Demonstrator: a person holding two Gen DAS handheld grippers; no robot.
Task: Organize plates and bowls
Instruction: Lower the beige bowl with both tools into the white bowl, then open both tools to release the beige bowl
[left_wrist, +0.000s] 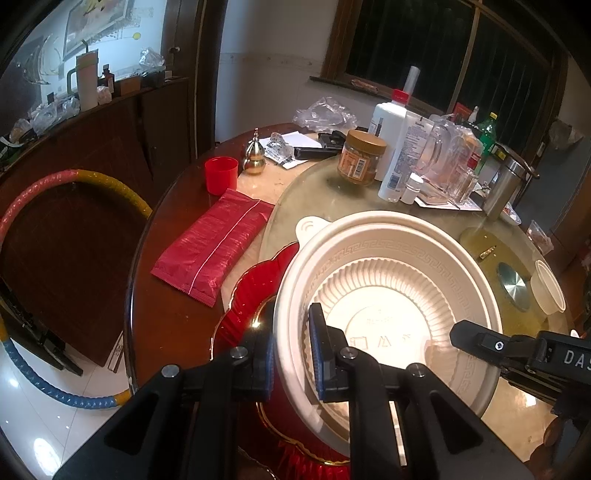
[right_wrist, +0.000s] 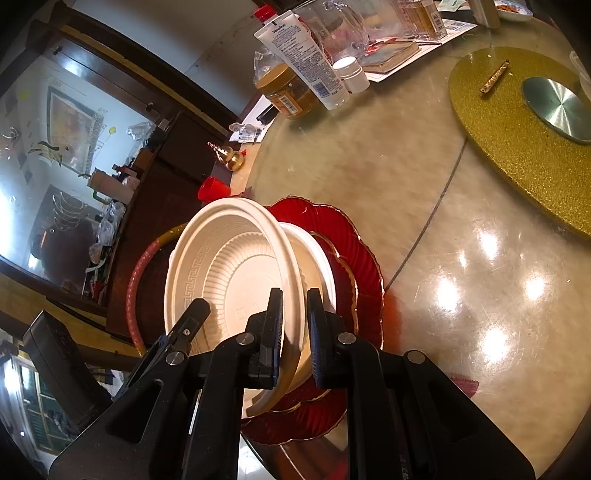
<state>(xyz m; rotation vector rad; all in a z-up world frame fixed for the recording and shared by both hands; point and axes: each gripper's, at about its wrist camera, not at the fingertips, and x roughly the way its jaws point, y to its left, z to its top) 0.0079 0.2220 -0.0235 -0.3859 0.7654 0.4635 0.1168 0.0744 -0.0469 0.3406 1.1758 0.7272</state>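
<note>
Left wrist view close, angled down from one rim side, right wrist opposite — both share white bowl (left_wrist: 388, 280) (right_wrist: 236, 273).

two white bowls (right_wrist: 236, 266), two red plates (right_wrist: 354, 254)

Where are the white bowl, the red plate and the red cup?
white bowl (left_wrist: 388, 280), left wrist view, ribbed inner wall.
red plate (right_wrist: 354, 236), right wrist view, scalloped rim.
red cup (left_wrist: 221, 175), left wrist view, side wall.
</note>
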